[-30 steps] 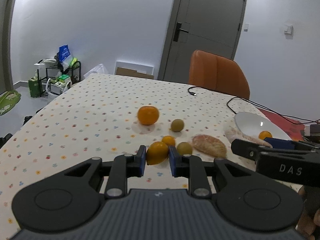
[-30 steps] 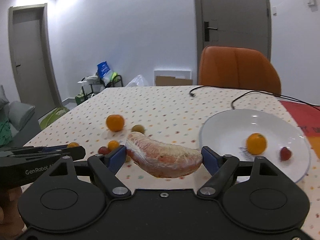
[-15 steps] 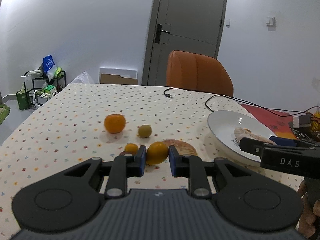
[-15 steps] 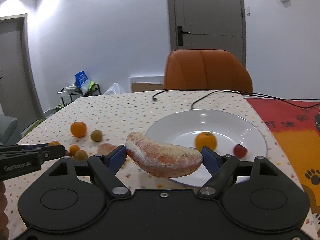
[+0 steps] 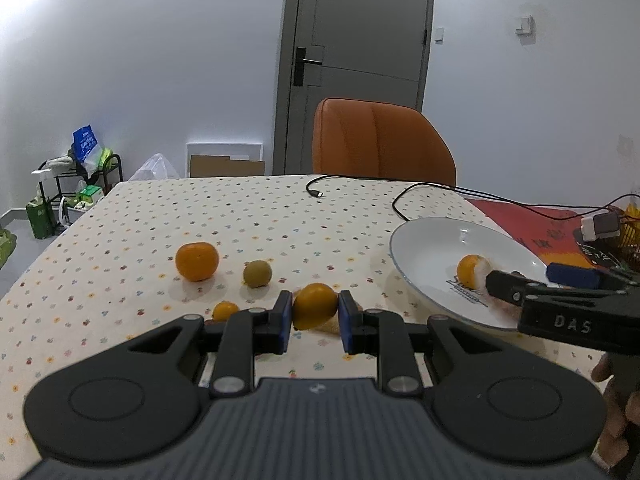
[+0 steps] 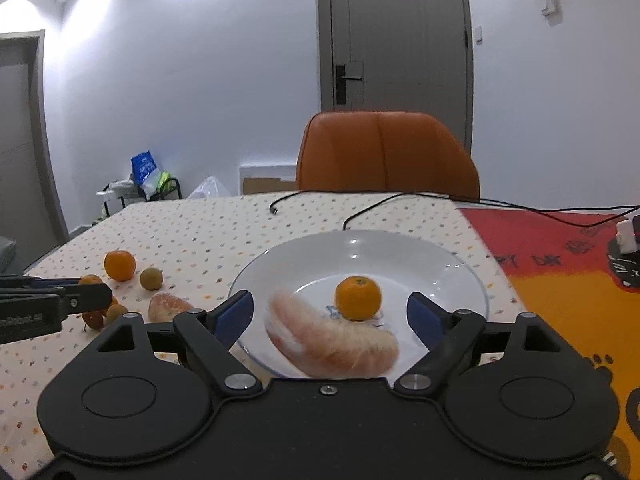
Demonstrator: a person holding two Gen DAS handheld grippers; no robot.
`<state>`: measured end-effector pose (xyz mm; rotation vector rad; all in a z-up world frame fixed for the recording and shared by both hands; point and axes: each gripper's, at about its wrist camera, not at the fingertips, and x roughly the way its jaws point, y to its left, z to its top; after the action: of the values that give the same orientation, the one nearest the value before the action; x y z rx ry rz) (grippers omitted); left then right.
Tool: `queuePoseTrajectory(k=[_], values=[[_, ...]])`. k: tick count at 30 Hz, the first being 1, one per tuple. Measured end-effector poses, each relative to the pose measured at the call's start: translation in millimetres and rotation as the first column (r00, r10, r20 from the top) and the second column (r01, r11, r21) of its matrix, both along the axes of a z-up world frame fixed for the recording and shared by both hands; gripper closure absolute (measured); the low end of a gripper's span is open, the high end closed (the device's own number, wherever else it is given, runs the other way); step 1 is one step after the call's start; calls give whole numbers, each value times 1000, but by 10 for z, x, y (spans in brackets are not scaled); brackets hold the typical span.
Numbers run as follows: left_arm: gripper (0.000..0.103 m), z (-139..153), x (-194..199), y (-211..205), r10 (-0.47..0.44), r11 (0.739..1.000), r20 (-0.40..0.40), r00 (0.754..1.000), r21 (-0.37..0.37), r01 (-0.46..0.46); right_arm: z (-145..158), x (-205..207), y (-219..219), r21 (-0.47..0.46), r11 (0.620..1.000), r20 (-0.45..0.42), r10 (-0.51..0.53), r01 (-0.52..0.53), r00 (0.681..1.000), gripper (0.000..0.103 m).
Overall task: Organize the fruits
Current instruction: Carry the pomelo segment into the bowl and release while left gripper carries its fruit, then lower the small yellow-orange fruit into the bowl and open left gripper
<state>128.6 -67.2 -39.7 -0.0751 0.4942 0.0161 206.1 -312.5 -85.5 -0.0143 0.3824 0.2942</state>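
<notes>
Left gripper (image 5: 315, 312) is clamping a small orange fruit (image 5: 315, 305) above the table; right gripper (image 6: 330, 314), jaws wide, is hanging over the pomelo segment (image 6: 332, 342) lying blurred on the white plate (image 6: 440, 264). Advisably, retreat upward, sparing the mandarin (image 6: 357, 297).

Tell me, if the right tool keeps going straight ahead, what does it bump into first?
Probably the pomelo piece lying in the white plate, right between the open right tool's fingers. Just behind it sits the small orange. Depth is hard to judge here.
</notes>
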Motion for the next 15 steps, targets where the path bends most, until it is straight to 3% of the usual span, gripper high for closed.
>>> queuePoseTrajectory(k=[15], values=[[80, 93, 226, -526, -108, 992, 20, 994, 69, 106, -75, -126, -427, 108, 994, -42, -25, 29, 999, 18]])
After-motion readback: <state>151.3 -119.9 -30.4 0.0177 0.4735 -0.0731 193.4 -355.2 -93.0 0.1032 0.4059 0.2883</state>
